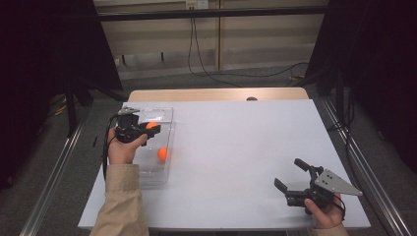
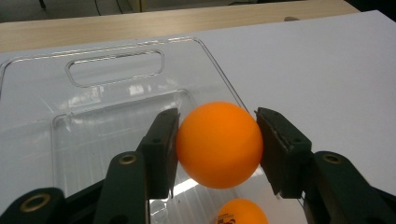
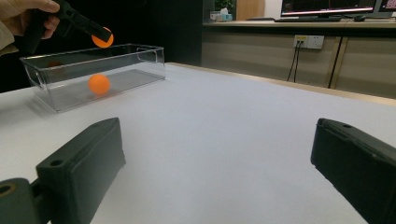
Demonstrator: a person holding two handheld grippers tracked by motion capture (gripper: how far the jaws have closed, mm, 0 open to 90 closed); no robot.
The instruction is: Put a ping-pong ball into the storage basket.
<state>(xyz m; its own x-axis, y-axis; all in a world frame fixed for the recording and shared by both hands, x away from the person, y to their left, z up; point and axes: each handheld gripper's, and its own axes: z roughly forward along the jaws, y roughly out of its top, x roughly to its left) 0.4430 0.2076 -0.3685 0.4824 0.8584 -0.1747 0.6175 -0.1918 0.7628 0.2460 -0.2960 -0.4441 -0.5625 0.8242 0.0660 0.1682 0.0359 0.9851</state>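
orange ball (image 2: 218, 144) sits clamped in the left gripper (image 1: 147, 129) above the clear bin (image 1: 164, 172), likely for dropping; right gripper (image 1: 291, 174) gapes empty.

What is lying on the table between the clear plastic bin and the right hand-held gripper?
Nothing: in the high view, the white table is bare between the clear bin and the right hand-held gripper. The right gripper view shows the same.
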